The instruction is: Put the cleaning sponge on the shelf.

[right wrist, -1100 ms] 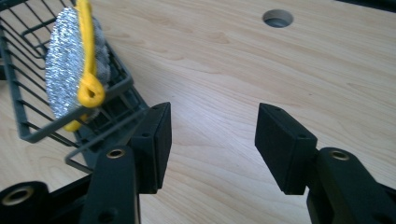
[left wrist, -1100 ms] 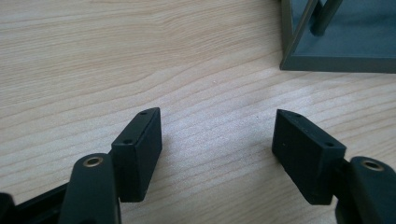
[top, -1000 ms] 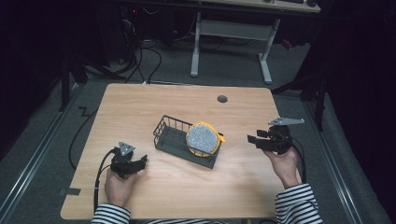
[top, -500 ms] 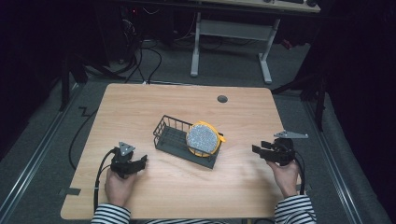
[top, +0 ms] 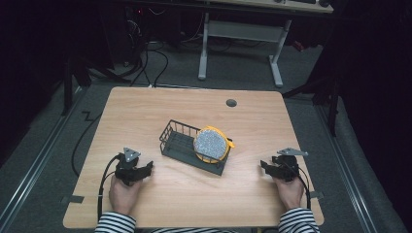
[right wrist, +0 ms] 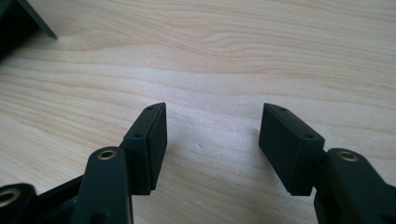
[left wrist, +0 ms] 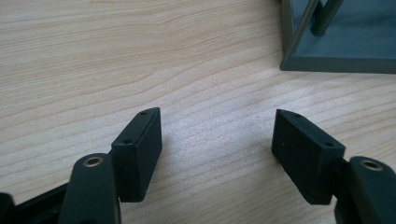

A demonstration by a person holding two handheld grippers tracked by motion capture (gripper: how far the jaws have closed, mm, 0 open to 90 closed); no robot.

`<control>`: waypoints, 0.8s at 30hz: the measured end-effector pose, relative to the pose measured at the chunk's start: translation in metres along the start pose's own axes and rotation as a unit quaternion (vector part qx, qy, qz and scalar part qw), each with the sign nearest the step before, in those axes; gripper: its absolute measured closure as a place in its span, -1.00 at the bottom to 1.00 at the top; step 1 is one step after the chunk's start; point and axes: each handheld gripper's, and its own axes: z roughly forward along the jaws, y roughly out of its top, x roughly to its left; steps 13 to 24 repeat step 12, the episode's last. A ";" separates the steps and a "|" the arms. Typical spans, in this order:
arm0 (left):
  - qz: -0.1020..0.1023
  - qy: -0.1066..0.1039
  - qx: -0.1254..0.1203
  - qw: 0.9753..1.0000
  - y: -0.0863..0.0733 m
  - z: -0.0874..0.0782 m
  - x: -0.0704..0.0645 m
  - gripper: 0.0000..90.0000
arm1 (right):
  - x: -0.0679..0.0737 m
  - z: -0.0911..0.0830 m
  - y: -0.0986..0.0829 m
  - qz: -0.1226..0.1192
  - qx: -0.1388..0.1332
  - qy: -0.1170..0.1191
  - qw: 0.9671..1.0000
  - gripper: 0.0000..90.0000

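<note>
A dark wire rack (top: 184, 145) stands in the middle of the wooden table (top: 194, 104). A round speckled grey plate (top: 210, 144) leans upright in its right end, with a yellow plate (top: 225, 142) behind it. My left gripper (top: 147, 167) rests on the table at the front left, open, nothing between its jaws (left wrist: 217, 135). A corner of the rack (left wrist: 336, 46) shows at the upper right of the left gripper view. My right gripper (top: 265, 167) rests at the front right, open and empty (right wrist: 212, 133), with a dark rack corner (right wrist: 21, 21) at the upper left.
A small round cable hole (top: 231, 103) sits near the table's far edge. Cables trail from both grippers toward the front edge. A white desk frame (top: 240, 43) and cables lie on the dark floor beyond the table.
My right gripper has come down and back from beside the rack to the table's front right. The left gripper has stayed put.
</note>
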 end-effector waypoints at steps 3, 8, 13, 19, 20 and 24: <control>-0.001 0.000 0.000 1.000 0.000 0.000 0.000 -0.25 | 0.000 0.001 -0.003 -0.009 -0.014 -0.007 1.000 -0.07; 0.000 0.001 0.000 1.000 0.000 0.000 0.000 -0.25 | 0.005 0.002 -0.003 -0.029 -0.010 -0.015 0.999 -0.12; -0.002 0.002 -0.001 1.000 0.000 0.000 0.000 -0.22 | 0.005 0.002 -0.003 -0.030 -0.010 -0.015 0.999 -0.12; -0.002 0.002 -0.001 1.000 0.000 0.000 0.000 -0.22 | 0.005 0.002 -0.003 -0.030 -0.010 -0.015 0.999 -0.12; -0.002 0.002 -0.001 1.000 0.000 0.000 0.000 -0.22 | 0.005 0.002 -0.003 -0.030 -0.010 -0.015 0.999 -0.12; -0.002 0.002 -0.001 1.000 0.000 0.000 0.000 -0.22 | 0.005 0.002 -0.003 -0.030 -0.010 -0.015 0.999 -0.12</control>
